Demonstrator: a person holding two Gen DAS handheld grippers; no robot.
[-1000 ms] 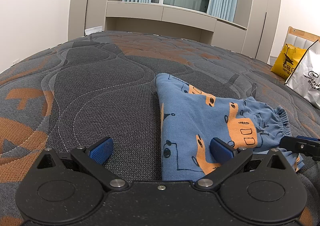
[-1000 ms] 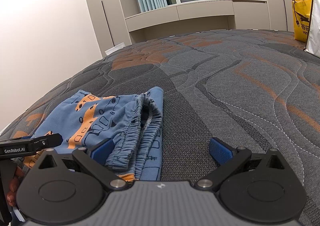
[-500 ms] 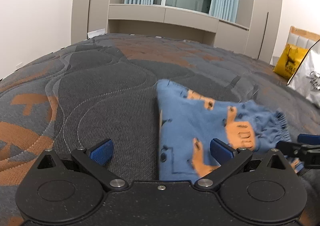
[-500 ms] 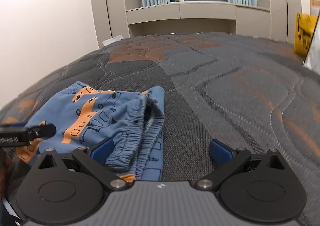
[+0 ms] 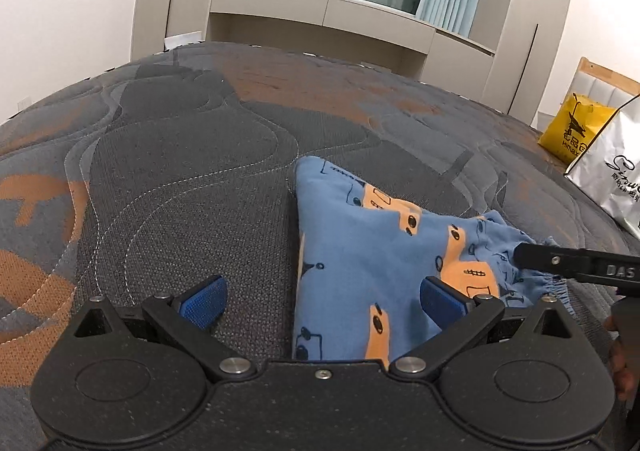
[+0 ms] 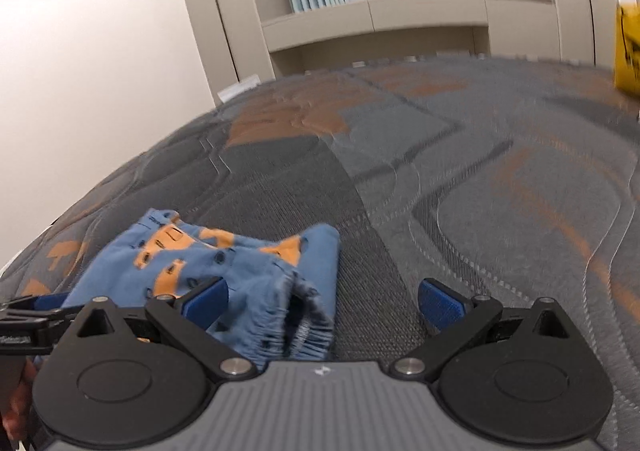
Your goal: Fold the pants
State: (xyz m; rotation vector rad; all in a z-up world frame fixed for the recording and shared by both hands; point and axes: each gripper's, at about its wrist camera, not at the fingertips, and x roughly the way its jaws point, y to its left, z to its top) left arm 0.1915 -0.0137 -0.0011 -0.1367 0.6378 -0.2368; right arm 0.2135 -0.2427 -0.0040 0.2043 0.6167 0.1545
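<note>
While hovering low over mattress (image 5: 168,179), left gripper (image 5: 322,293) spread wide, gripping nothing; right pad over cloth, left over bare quilt. Right gripper (image 6: 322,297) likewise gaping, empty, waistband between fingers. Just beyond, pants (image 5: 384,251) lay folded into compact bundle, elastic waistband (image 6: 296,327) bunched on right side. Judged nearly finished: perhaps last tidy or smoothing left. Farther off, yellow bag (image 5: 572,131), white bag (image 5: 612,175), window.

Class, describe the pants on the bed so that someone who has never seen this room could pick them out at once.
Start from the large grey and orange quilted mattress below the window. On its near part lies a small folded bundle, the pants. They are the only garment there: light blue cloth printed with orange vehicles, with a gathered elastic waistband.
</note>
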